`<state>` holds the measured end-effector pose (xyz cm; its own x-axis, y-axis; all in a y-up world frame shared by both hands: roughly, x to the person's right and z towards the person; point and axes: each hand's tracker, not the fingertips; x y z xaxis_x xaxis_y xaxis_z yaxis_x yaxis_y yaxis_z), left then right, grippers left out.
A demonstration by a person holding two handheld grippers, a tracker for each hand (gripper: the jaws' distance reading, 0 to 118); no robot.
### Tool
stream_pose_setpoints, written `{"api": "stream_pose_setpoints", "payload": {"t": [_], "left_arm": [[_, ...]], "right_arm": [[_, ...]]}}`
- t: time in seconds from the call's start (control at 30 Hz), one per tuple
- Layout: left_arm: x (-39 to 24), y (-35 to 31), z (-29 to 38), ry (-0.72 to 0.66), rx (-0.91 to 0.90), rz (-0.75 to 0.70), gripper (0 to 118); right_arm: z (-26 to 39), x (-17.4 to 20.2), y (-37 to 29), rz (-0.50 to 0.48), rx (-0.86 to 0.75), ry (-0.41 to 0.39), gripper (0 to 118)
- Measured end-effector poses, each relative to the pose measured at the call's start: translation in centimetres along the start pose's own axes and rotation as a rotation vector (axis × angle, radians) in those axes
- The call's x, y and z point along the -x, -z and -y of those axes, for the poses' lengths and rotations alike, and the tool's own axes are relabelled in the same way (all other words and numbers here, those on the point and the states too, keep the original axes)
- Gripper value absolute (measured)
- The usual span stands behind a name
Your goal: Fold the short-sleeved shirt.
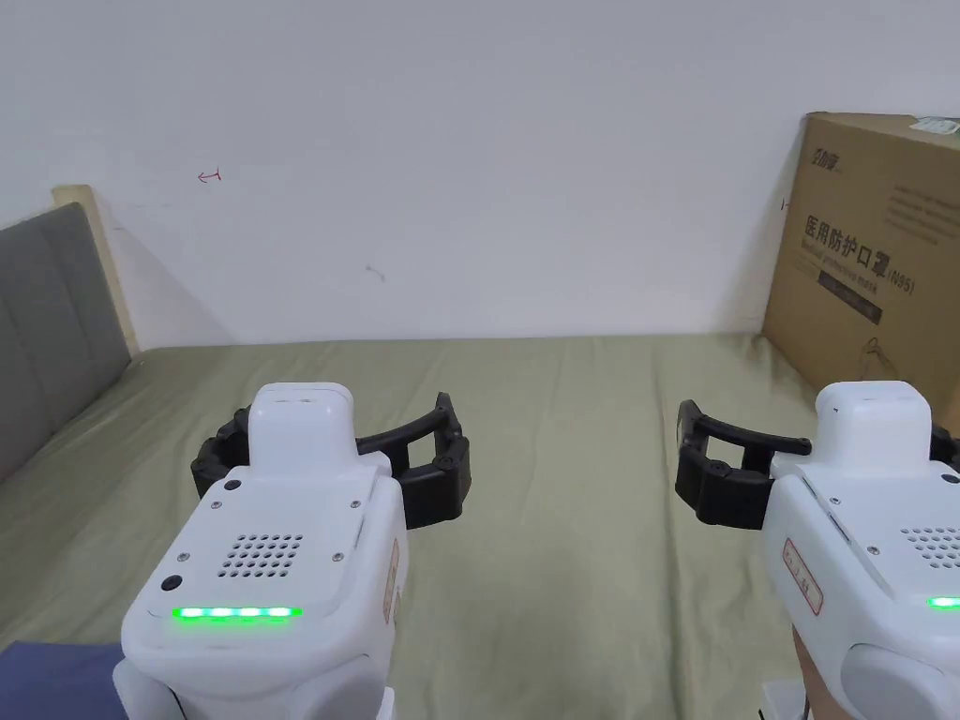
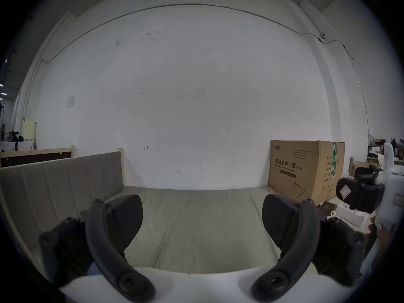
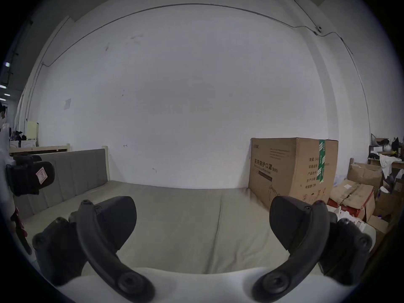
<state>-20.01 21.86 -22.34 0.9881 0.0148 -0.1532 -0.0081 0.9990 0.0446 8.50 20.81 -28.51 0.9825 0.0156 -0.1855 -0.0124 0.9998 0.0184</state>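
Above the olive-green mattress point(image 1: 562, 525), the left gripper point(image 2: 202, 216) and the right gripper point(image 3: 202, 216) are held released and empty. A blue cloth corner point(image 1: 52, 680), perhaps the shirt, lies lower left; the fold is judged unstarted, so a reach there is needed.

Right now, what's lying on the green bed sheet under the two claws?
Under the open left claw and right claw, bare olive-green bed sheet. Dark blue fabric peeks out at the near-left edge, mostly covered.
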Motion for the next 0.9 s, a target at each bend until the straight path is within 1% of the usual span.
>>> {"api": "stream_pose_setpoints", "payload": {"t": [0.1,0.23,0.37,0.7,0.9], "left_arm": [[0.1,0.0,-0.1,-0.005,0.011,-0.012,112],[0.5,-0.2,0.1,-0.033,0.019,0.018,112],[0.1,-0.3,0.3,-0.002,0.020,-0.009,111],[-1.1,0.2,0.5,0.024,0.075,0.031,112],[-0.9,1.0,0.5,-0.023,0.102,0.027,112]], "right_arm": [[-0.1,0.2,-0.1,-0.008,0.004,-0.007,118],[-0.1,0.4,-0.1,-0.015,0.006,-0.015,118],[-0.3,0.5,-0.1,-0.016,0.006,-0.005,118],[-0.1,0.6,0.5,-0.017,0.028,-0.006,118],[0.4,0.6,0.7,-0.017,0.046,0.001,118]]}}
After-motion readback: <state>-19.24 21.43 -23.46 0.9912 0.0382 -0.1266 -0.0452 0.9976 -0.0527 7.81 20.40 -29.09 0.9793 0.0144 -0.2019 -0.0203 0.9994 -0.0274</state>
